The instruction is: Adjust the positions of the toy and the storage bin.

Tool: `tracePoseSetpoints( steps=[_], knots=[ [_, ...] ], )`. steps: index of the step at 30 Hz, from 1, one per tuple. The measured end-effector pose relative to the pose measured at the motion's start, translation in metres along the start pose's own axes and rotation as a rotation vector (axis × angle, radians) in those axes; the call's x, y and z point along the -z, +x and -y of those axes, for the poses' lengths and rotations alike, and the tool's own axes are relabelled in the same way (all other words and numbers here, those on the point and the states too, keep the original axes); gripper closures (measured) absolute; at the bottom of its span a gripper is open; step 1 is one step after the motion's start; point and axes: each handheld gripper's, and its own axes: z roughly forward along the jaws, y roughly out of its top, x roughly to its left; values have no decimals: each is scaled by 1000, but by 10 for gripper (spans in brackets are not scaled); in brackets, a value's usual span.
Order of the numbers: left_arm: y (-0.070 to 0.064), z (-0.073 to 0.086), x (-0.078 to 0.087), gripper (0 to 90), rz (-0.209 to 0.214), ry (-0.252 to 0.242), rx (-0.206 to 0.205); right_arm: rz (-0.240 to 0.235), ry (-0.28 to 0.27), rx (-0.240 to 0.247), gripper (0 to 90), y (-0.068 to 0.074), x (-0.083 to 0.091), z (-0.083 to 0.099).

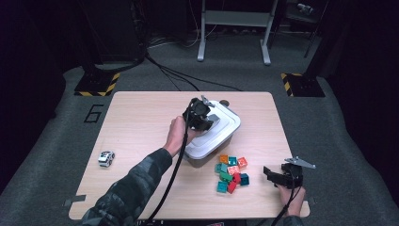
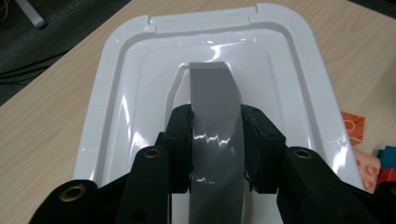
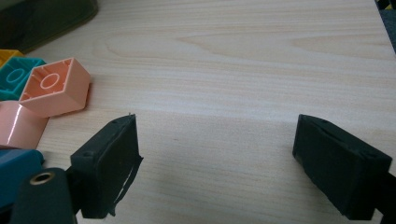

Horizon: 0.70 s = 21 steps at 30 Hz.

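Note:
A grey box with a white lid [image 1: 226, 123] stands in the middle of the table. The lid [image 2: 122, 88] has a grey handle [image 2: 212, 88] along its middle. My left gripper [image 1: 203, 117] sits on top of the lid, and in the left gripper view the left gripper [image 2: 216, 140] is shut on that handle, a black jaw pressing each side. A pile of several coloured bricks [image 1: 231, 172] lies in front of the box. My right gripper [image 1: 272, 175] rests low near the table's front right, just right of the pile. In its own view the right gripper [image 3: 217, 154] stands open over bare wood, with a pink brick [image 3: 52, 86] to its left.
A small white toy car [image 1: 107, 158] sits near the table's left front edge. Bare wood of the table [image 1: 141, 117] stretches left of the box and behind it. Dark floor, cables and a metal stand [image 1: 234, 21] lie beyond the far edge.

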Motion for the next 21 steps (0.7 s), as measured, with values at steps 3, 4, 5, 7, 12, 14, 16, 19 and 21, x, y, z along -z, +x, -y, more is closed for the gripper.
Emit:
tracePoseSetpoints(
  steps=[3, 4, 5, 7, 12, 14, 16, 19, 21],
  knots=[
    [0, 1, 1, 665, 4, 1, 8, 0, 0, 0, 137, 0, 0, 0],
    [0, 1, 1, 665, 6, 2, 23, 0, 0, 0, 137, 0, 0, 0],
    [0, 1, 1, 666, 0, 1, 27, -1, -1, 1, 137, 0, 0, 0],
    [-1, 2, 2, 667, -2, 6, 37, -2, 0, 0, 137, 0, 0, 0],
    [1, 4, 5, 667, 0, 10, 51, -1, -2, 6, 138, 0, 0, 0],
    [0, 5, 6, 668, -1, 8, 56, -1, -2, 6, 138, 0, 0, 0],
    [1, 6, 7, 667, 0, 13, 59, 0, -1, 3, 138, 0, 0, 0],
    [1, 8, 8, 668, -5, 14, 63, 2, 1, 1, 138, 0, 0, 0],
    [0, 10, 10, 668, -5, 13, 72, 2, -1, 2, 138, 0, 0, 0]
  ],
)
